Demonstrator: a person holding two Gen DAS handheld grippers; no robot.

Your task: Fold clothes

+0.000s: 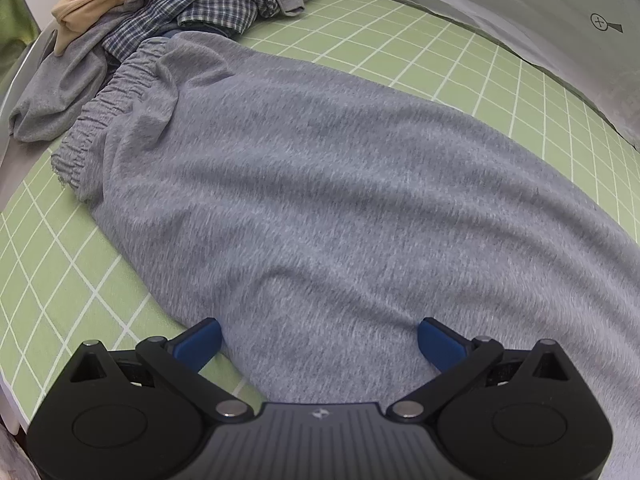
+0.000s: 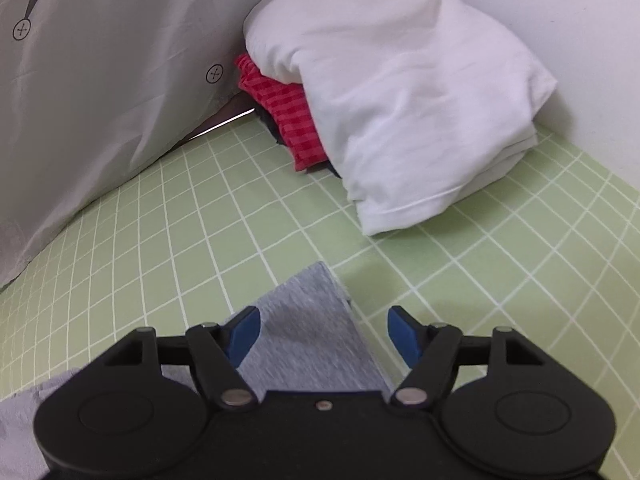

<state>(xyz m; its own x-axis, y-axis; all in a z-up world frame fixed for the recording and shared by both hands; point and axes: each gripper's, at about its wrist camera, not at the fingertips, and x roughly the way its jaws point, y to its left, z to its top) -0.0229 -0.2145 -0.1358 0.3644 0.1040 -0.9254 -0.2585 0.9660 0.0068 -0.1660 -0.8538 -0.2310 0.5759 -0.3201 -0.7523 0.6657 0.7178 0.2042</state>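
Grey sweatpants: one pair, spread flat across the green gridded mat covering the table, elastic waistband at the far left, fabric running under the left claw. Left claw: blue pads wide apart above the cloth, nothing pinched between them. Right claw: pads also spread apart, poised over a grey corner of the same garment, which lay between the fingers without being clamped. Unfolded pile beyond the waistband: a tan garment, a blue checked shirt and another grey piece, heaped together. In the right wrist view, stack at the far end of the mat: a white folded garment lying on a red striped item, something dark beneath. Grey sheeting with printed cross marks bordered the mat.
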